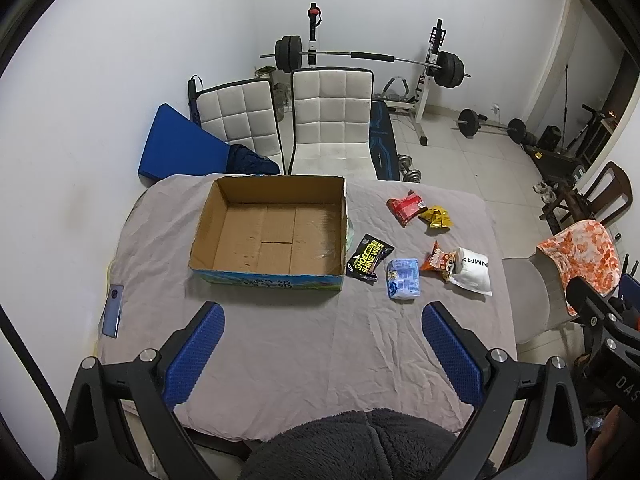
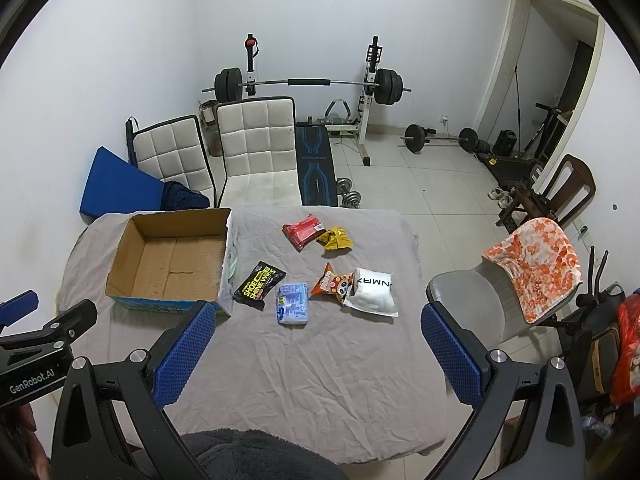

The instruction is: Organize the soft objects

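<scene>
An empty open cardboard box (image 1: 276,236) (image 2: 168,264) sits on the grey-clothed table (image 1: 320,352) (image 2: 320,360). To its right lie soft packets: a black shoe-wipes pack (image 1: 370,257) (image 2: 259,286), a light blue pack (image 1: 404,280) (image 2: 294,304), an orange snack bag (image 1: 440,261) (image 2: 332,284), a white pouch (image 1: 472,270) (image 2: 374,290), a red pack (image 1: 406,206) (image 2: 304,230) and a yellow packet (image 1: 436,216) (image 2: 336,238). My left gripper (image 1: 320,350) and right gripper (image 2: 318,350) are open and empty, above the table's near side.
A phone (image 1: 112,310) lies at the table's left edge. White chairs (image 1: 328,116) stand behind the table, a grey chair with an orange towel (image 2: 532,268) at the right. A weight bench and barbells (image 2: 308,84) stand at the back.
</scene>
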{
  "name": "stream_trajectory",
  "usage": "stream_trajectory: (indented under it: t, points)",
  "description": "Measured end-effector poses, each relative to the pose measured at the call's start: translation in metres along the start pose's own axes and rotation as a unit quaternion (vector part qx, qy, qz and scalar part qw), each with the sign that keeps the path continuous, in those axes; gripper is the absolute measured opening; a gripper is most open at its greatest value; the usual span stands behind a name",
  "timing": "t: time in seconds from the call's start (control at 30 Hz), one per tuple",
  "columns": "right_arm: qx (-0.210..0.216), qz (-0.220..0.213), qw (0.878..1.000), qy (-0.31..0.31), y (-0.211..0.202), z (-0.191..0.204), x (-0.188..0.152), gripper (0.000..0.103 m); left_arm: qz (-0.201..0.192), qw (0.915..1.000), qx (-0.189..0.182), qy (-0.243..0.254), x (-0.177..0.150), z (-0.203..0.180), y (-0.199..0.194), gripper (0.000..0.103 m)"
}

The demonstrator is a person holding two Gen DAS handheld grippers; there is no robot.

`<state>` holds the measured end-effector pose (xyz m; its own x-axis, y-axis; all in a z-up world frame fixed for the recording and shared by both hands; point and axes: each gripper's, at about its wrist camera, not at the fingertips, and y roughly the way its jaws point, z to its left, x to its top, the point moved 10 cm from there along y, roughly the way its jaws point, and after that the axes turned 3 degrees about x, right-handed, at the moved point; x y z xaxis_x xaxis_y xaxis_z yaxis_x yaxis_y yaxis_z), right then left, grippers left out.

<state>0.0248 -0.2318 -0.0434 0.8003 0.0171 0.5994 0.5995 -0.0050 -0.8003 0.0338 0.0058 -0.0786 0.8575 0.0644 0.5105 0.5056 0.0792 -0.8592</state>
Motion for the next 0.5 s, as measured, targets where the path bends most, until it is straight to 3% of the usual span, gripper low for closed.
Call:
stream_trajectory:
  t: [0.5]
  points:
    - [0.018,0.018,1.000,0.006,0.015,-0.006,-0.006,0.103,0.000,1.0000,-0.004,0.007,0.001,-0.011,0.015,0.101]
